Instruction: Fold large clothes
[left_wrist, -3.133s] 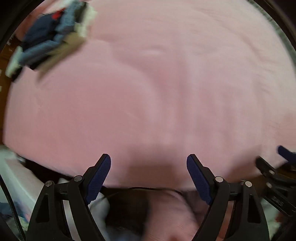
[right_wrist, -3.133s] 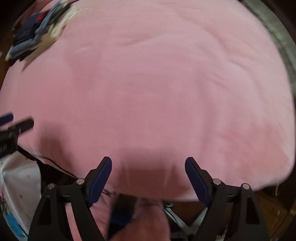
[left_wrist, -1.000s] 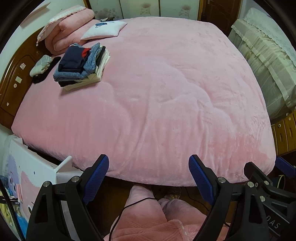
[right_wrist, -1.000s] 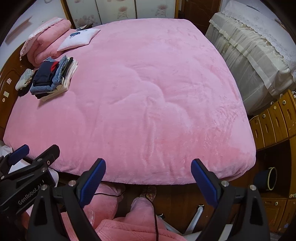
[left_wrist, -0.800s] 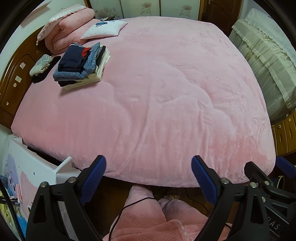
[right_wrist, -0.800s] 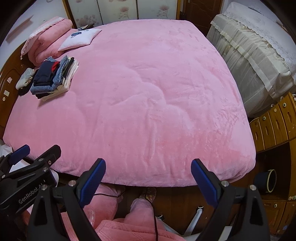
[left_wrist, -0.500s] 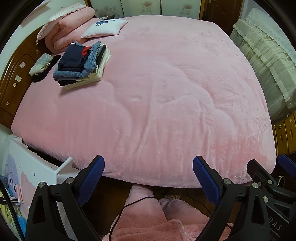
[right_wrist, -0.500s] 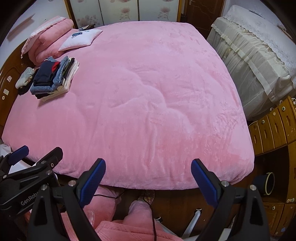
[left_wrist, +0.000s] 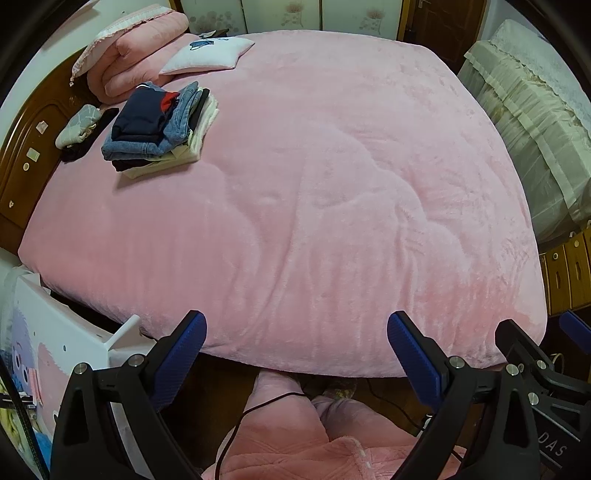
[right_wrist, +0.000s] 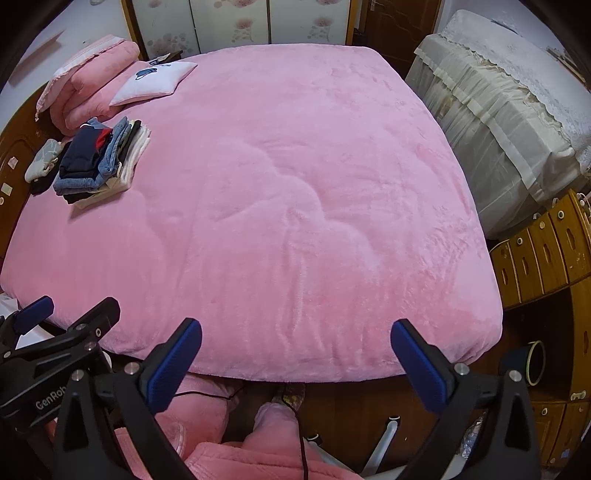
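**Bed surface and gripper status at the foot of the bed**

Pink plush bedding filled most of both wrist views, spread flat across the bed. A stack of folded clothes sat in the upper left of the frame, with dark navy and denim pieces on top and pale ones beneath, near the wooden headboard. A white cushion and a folded pink quilt lay just beyond the stack.

I held the left gripper at the lower edge of its frame; its blue pads stood wide apart and held nothing. The jaws of the right gripper were opening, with nothing between them. Each gripper showed at the side of the other's view. A cream-draped piece of furniture and wooden drawers occupied the right of the frame.
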